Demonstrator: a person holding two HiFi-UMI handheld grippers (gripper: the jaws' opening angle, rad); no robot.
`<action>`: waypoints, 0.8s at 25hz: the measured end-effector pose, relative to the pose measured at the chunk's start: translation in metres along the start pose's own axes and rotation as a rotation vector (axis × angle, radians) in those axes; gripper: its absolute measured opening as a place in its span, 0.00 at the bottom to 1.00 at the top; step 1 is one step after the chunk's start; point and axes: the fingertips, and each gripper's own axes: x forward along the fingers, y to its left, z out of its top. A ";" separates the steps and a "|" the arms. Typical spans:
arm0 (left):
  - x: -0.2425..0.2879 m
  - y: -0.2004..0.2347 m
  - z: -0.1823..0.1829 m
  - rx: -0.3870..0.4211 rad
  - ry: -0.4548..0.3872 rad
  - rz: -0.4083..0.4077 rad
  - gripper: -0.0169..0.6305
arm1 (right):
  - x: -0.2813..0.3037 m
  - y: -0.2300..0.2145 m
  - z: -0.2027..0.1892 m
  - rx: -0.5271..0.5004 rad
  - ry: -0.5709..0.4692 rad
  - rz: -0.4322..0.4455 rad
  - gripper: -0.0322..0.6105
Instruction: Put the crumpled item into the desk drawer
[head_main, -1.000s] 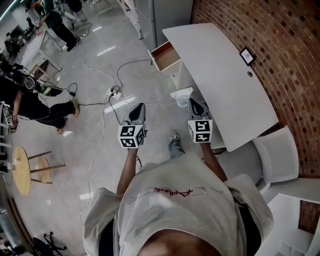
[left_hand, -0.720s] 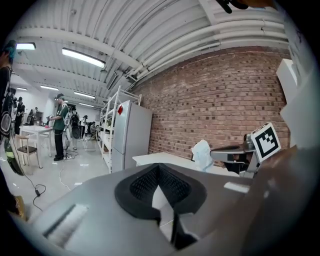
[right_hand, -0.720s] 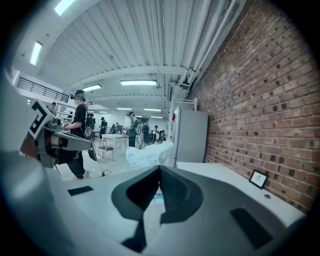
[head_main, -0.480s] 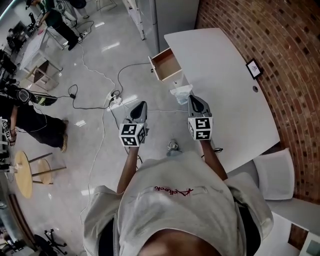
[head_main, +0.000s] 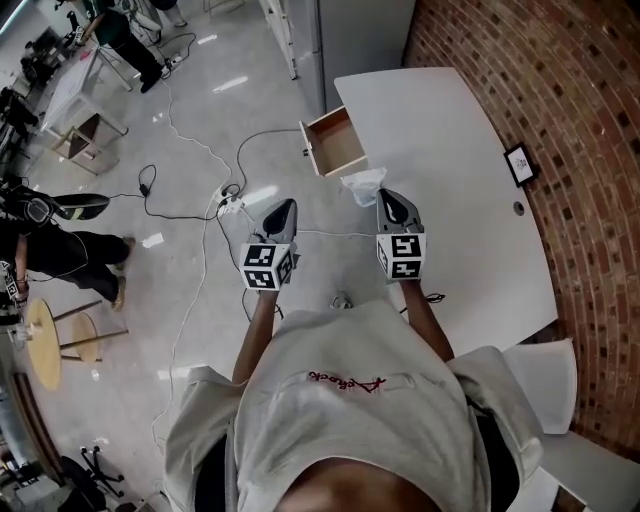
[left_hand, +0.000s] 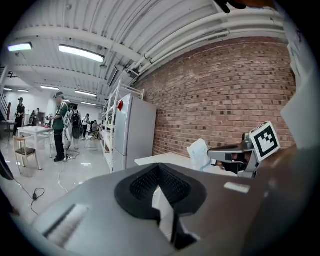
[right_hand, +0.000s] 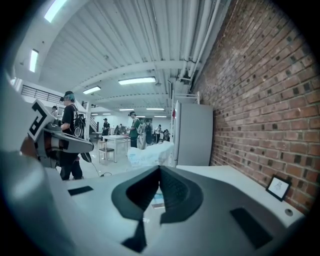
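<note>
My right gripper (head_main: 384, 196) is shut on a crumpled white item (head_main: 362, 185), which sticks out past its tips toward the drawer. In the right gripper view the item (right_hand: 149, 153) shows just beyond the closed jaws. The desk drawer (head_main: 335, 142) stands pulled open at the near-left corner of the white desk (head_main: 450, 170), and its wooden inside looks bare. My left gripper (head_main: 281, 207) hangs over the floor to the left, shut with nothing in it. From the left gripper view, the right gripper (left_hand: 231, 152) and the item (left_hand: 199, 154) appear at the right.
A tall grey cabinet (head_main: 350, 30) stands behind the drawer. Cables and a power strip (head_main: 231, 194) lie on the floor at left. A small picture frame (head_main: 521, 165) sits on the desk by the brick wall (head_main: 570, 90). A white chair (head_main: 548, 368) is at right; people stand at far left.
The desk and open drawer have come closer and lower in the head view as the person stepped forward. Both grippers keep their pose; the crumpled item stays held.
</note>
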 end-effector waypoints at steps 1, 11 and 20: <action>0.004 0.002 -0.002 -0.005 0.005 0.005 0.04 | 0.006 -0.001 0.000 0.000 0.002 0.006 0.07; 0.027 0.034 -0.013 -0.042 0.040 0.045 0.04 | 0.051 -0.003 -0.010 0.002 0.037 0.044 0.07; 0.103 0.074 0.003 -0.037 0.030 -0.034 0.04 | 0.119 -0.019 -0.004 0.002 0.063 0.001 0.07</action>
